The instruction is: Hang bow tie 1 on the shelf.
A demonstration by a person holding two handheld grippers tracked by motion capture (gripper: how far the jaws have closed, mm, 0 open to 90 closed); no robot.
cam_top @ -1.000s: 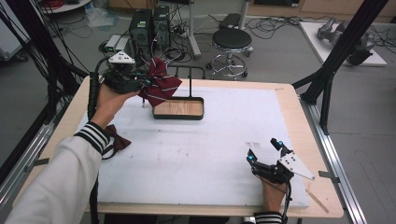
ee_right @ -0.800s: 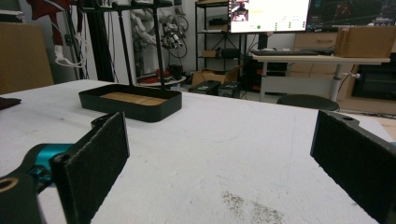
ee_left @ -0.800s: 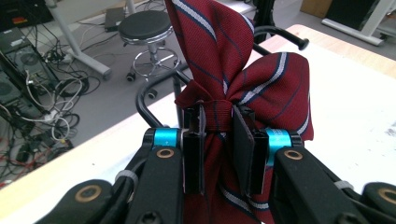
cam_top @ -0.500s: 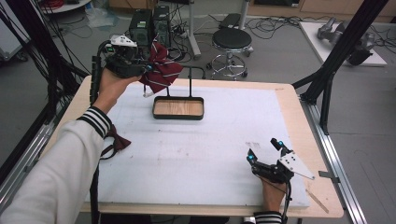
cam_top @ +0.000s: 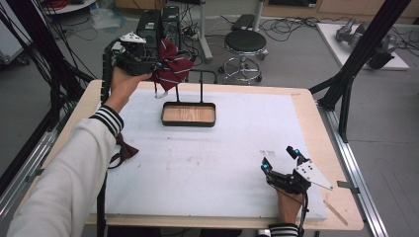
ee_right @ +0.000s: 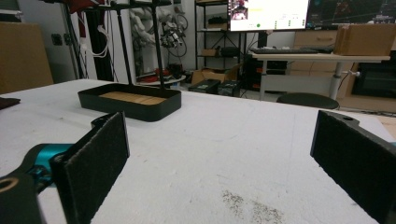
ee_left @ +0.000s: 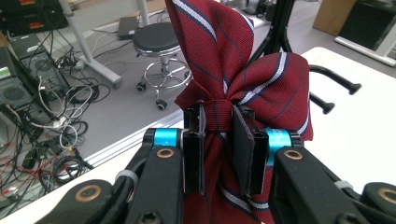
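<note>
Two black jaws of the left gripper (ee_left: pixel 218 149) pinch the knot band of a dark red bow tie (ee_left: pixel 243 88), a woven, ribbed cloth crossed by thin white and navy stripes, its lobes bunched and folded above the flat foam pads. In the high view that left gripper (cam_top: pixel 148 63) holds the bow tie (cam_top: pixel 170 69) in the air beyond the far left edge of the table (cam_top: pixel 316 123), just beside the thin black metal rack (cam_top: pixel 200 79) that rises from a shallow rectangular tray (cam_top: pixel 188 114) with a black rim and a wooden floor. A white, slightly grainy foam sheet (cam_top: pixel 207 163) covers the wooden tabletop. Near the front right corner the right gripper (cam_top: pixel 279 160) rests low on the sheet, its rough black pads (ee_right: pixel 93 158) spread wide with nothing between them. Another dark red bow tie (cam_top: pixel 126 150) lies at the left edge, partly hidden under the striped sleeve cuff (cam_top: pixel 106 121).
</note>
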